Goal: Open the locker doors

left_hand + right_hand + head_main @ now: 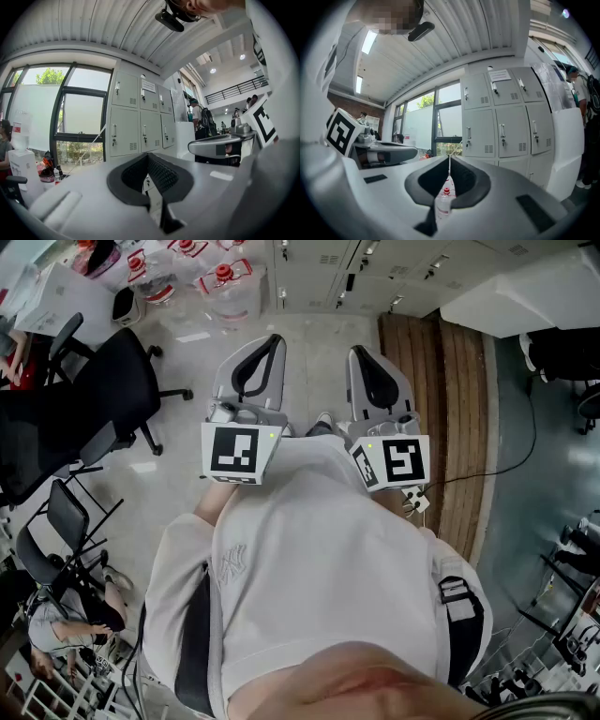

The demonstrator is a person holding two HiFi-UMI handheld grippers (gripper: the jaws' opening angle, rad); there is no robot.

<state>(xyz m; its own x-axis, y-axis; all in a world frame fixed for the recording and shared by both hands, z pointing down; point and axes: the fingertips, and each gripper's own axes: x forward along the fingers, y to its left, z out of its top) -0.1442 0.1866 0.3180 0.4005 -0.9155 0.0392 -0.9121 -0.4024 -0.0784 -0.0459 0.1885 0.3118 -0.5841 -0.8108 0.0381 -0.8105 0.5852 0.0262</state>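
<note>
The grey lockers (323, 268) stand across the floor ahead of me, a wall of small doors with handles and keys. In the left gripper view the lockers (140, 117) show all doors closed, and the same holds for the lockers (506, 117) in the right gripper view. My left gripper (275, 337) and right gripper (357, 352) are held side by side at chest height, pointing toward the lockers and well short of them. Both are shut with their tips meeting and nothing between them, as the left gripper (148, 155) and right gripper (449, 157) show in their own views.
A black office chair (84, 418) stands at my left. Water jugs (220, 282) are grouped left of the lockers. A wooden floor strip (450, 381) and a white counter (525, 296) lie to the right. A person with a backpack (202, 119) stands beyond the lockers.
</note>
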